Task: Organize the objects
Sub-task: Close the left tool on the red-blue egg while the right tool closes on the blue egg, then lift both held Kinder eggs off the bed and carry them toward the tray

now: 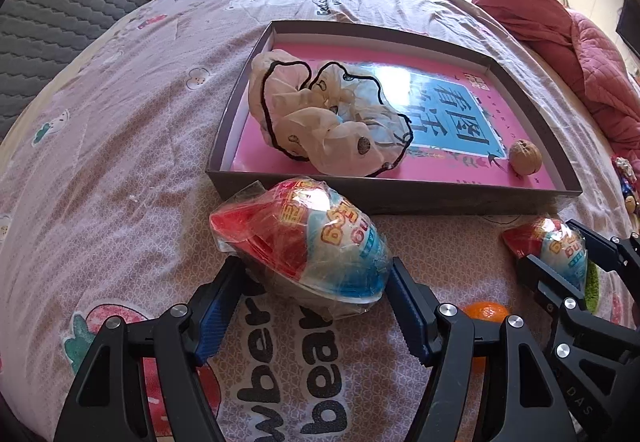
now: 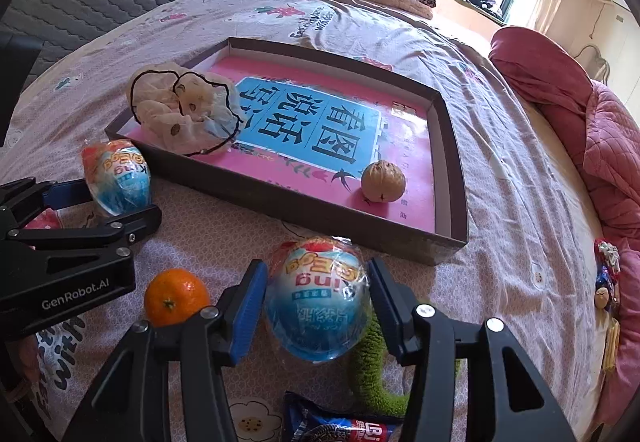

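Each toy egg lies on the bed between wide-open tongs that grip nothing yet: the left tongs (image 1: pixel 316 296) straddle one egg (image 1: pixel 304 242) lying crosswise, the right tongs (image 2: pixel 318 306) the other egg (image 2: pixel 318 302), with the box (image 2: pixel 256 186) just ahead.

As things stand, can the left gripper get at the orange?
Probably not directly: the left gripper straddles a wrapped toy egg, and the orange lies beside it, behind its right finger.

The bed (image 2: pixel 500 146) carries a shallow box (image 2: pixel 448 178) beyond the jaws. Two wrapped eggs (image 2: pixel 320 306) lie between the jaws. An orange (image 2: pixel 176 296) sits beside them.
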A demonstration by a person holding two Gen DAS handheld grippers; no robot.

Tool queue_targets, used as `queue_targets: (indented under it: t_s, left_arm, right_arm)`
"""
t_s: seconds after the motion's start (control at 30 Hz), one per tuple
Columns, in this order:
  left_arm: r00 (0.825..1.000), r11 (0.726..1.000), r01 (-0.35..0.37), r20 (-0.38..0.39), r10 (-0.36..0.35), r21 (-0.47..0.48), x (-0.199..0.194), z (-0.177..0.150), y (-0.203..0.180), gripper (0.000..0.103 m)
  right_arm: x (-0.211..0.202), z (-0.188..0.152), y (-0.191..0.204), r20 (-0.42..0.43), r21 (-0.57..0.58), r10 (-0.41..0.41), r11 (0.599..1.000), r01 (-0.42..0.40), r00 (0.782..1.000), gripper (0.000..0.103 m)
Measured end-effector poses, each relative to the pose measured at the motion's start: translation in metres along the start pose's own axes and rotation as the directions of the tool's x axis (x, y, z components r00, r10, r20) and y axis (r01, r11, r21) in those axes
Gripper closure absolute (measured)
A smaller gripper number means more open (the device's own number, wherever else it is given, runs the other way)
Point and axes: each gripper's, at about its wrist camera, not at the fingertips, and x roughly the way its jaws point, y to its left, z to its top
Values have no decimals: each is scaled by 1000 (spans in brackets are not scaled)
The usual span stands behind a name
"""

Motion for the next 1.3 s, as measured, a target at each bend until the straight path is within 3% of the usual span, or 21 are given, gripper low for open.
queue_targets:
  t_s: [0.13, 0.33, 0.43, 0.6, 1.3]
  left_arm:
    - [1000, 1000, 5, -3, -5, -11, 3, 0, 3, 30]
    - [1000, 1000, 21, 3, -21, -21, 5, 1, 6, 31]
    - [1000, 999, 24, 10, -24, -29, 4, 1, 9, 40]
    - [999, 998, 44, 10, -43, -48, 4, 1, 14, 44]
    - [995, 996, 82, 57, -81, -23, -22, -6, 13, 46]
  right_arm:
    - [12, -5, -2, -42, 5, -13, 1000, 13, 999, 51]
    - [8, -8, -11, 2, 49, 36, 998, -36, 999, 52]
    - [2, -7, -11, 24, 50, 45, 998, -46, 999, 52]
    - [-10, -4, -9, 54, 39, 63, 997, -65, 997, 52]
    - [-41, -6, 3, 109, 24, 94, 995, -97, 990, 52]
